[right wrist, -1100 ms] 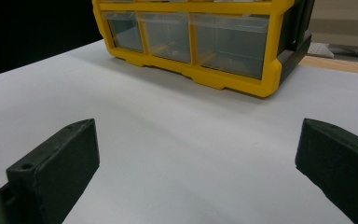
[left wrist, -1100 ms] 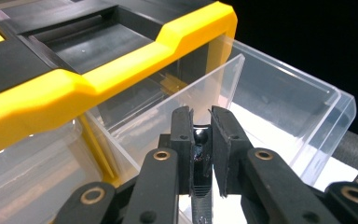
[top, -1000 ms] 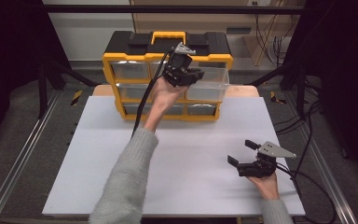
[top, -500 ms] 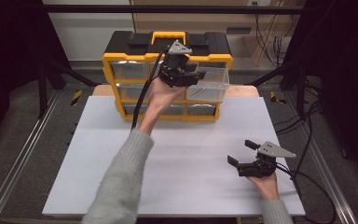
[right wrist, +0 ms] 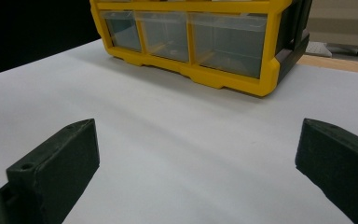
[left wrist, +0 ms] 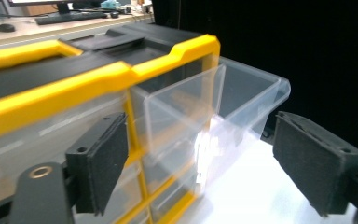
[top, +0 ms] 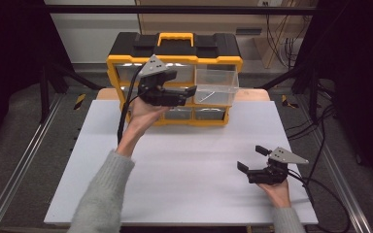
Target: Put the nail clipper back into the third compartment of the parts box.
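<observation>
A yellow and black drawer organizer (top: 175,48) stands at the back of the white table (top: 184,160). Its clear upper right drawer (top: 216,85) is pulled out and looks empty. My left gripper (top: 190,94) hovers in front of the organizer's middle, pointing right toward that drawer, open and holding nothing. In the left gripper view the drawer (left wrist: 214,112) juts out ahead of the spread jaws, untouched. My right gripper (top: 251,158) rests low near the table's front right, open and empty. In the right gripper view it faces the organizer (right wrist: 223,79) across bare table.
Metal rails run along both sides of the table. Black frame legs and cables (top: 320,126) lie on the floor at the right. The other drawers (top: 194,114) of the organizer are pushed in.
My left gripper has come down and to the left, away from the open drawer, toward the organizer's middle. The right gripper has stayed put.
</observation>
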Demonstrator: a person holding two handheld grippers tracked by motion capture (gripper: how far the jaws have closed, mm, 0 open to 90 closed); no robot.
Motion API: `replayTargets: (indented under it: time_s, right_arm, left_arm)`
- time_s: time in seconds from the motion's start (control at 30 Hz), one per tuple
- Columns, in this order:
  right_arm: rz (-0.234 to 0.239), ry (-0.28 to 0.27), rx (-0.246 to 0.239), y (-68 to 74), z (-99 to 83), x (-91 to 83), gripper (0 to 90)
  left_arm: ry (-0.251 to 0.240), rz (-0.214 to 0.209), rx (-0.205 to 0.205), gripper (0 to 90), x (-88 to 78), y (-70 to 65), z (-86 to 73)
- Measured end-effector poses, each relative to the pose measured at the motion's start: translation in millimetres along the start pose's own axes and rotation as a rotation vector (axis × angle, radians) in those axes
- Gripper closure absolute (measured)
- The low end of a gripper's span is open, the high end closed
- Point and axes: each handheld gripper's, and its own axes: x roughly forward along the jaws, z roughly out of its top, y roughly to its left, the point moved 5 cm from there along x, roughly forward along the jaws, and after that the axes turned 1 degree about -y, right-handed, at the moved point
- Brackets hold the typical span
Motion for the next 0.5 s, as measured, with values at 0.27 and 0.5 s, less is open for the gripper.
replayTargets:
  time_s: [0.27,0.5]
  right_arm:
    - [-0.003,-0.001,0.002,-0.1,0.0,-0.1,0.4]
    - [-0.005,0.0,0.001,-0.2,-0.1,-0.1,0.4]
  left_arm:
    - [0.001,-0.006,-0.036,6.1,-31.9,10.9,-39.5]
    - [0.003,-0.005,-0.064,5.0,-53.5,16.9,-83.0]
